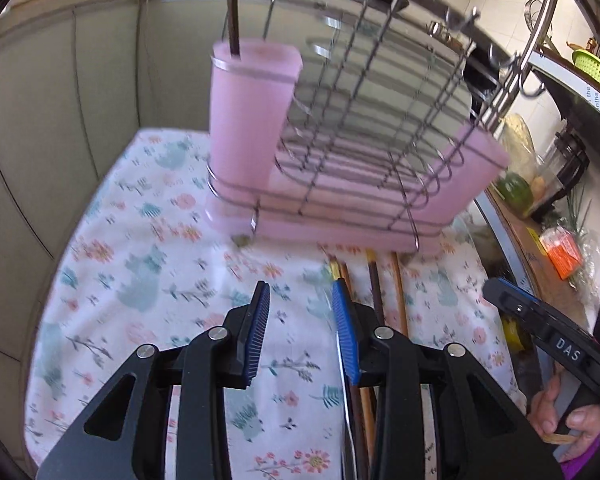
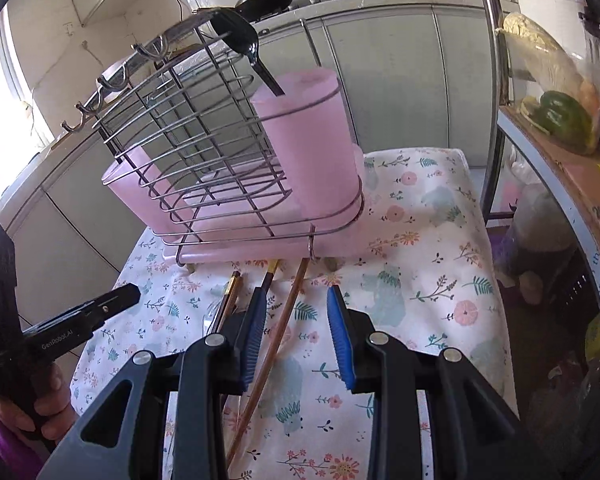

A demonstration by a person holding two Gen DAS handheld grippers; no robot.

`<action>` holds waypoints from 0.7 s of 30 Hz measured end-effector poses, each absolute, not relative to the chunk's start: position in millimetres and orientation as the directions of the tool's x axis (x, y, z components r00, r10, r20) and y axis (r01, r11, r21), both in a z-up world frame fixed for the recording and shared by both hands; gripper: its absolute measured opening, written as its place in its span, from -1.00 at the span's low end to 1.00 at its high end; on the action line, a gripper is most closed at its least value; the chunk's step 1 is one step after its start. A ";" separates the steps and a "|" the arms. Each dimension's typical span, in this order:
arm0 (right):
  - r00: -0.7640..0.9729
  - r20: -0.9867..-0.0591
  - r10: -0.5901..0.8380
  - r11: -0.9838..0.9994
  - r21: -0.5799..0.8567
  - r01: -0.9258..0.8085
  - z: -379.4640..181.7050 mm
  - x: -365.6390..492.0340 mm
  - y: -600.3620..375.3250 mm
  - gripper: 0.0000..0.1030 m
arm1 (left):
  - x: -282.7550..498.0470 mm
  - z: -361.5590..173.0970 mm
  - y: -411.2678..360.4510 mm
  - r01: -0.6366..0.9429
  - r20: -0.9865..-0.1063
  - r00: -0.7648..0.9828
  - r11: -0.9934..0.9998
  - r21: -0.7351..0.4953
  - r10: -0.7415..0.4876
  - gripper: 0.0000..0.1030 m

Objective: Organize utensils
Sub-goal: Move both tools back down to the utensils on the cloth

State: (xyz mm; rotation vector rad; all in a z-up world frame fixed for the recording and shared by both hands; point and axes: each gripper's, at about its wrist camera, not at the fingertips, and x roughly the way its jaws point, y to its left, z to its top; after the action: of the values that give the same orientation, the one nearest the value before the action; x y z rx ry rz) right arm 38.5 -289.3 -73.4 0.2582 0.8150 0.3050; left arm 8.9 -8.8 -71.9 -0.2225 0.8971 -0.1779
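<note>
Black ladle (image 2: 240, 40) (right wrist only)

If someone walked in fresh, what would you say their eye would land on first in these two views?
Most likely the pink utensil rack with its wire frame, standing at the far end of the floral tablecloth, a black spoon poking from its tall cup. Next, the chopsticks lying loose on the cloth in front of it, just ahead of both open tools.

Left wrist view, angled down over the floral cloth (image 1: 112, 264), rack (image 1: 360, 140) near at 12 o'clock, right wrist view likewise, rack (image 2: 204, 160) at 11 o'clock, both sharing rack, cloth (image 2: 420, 280), chopsticks (image 1: 398, 296).
</note>
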 end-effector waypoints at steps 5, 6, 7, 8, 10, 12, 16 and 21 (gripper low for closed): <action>0.597 -0.691 0.407 0.905 0.393 -0.162 -88.1 45.4 -288.8 -0.40 | 15.8 -98.2 -18.5 0.087 -0.799 0.501 0.937 -0.337 -0.334 -0.36; 0.589 -0.694 0.413 0.902 0.399 -0.162 -90.5 46.3 -288.4 -0.40 | 16.8 -102.0 -21.0 0.090 -0.805 0.487 0.936 -0.340 -0.339 -0.37; 0.582 -0.697 0.419 0.900 0.404 -0.163 -92.4 47.2 -288.1 -0.40 | 17.9 -105.9 -23.9 0.093 -0.811 0.476 0.937 -0.337 -0.339 -0.37; 0.574 -0.701 0.424 0.898 0.408 -0.165 -95.0 48.0 -287.6 -0.40 | 18.7 -109.6 -26.3 0.096 -0.816 0.469 0.938 -0.333 -0.337 -0.37; 0.559 -0.707 0.432 0.895 0.412 -0.171 -99.4 49.4 -286.4 -0.40 | 21.0 -116.0 -32.0 0.107 -0.824 0.456 0.940 -0.325 -0.337 -0.37; 0.550 -0.712 0.438 0.894 0.413 -0.177 -102.6 50.6 -285.5 -0.40 | 23.1 -120.3 -37.0 0.115 -0.826 0.452 0.941 -0.320 -0.336 -0.37; 0.532 -0.720 0.445 0.891 0.415 -0.185 -110.2 54.2 -282.9 -0.40 | 27.6 -129.7 -44.1 0.132 -0.833 0.434 0.939 -0.317 -0.342 -0.61; 0.515 -0.728 0.452 0.888 0.421 -0.185 -116.5 59.6 -280.4 -0.40 | 29.8 -130.3 -47.0 0.149 -0.824 0.432 0.930 -0.335 -0.366 -0.78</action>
State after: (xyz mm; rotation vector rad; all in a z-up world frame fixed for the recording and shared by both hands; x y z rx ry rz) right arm 59.6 -280.4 -116.5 0.3075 0.9574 0.3902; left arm 29.8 -47.0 -130.3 -0.2251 1.0795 -0.3243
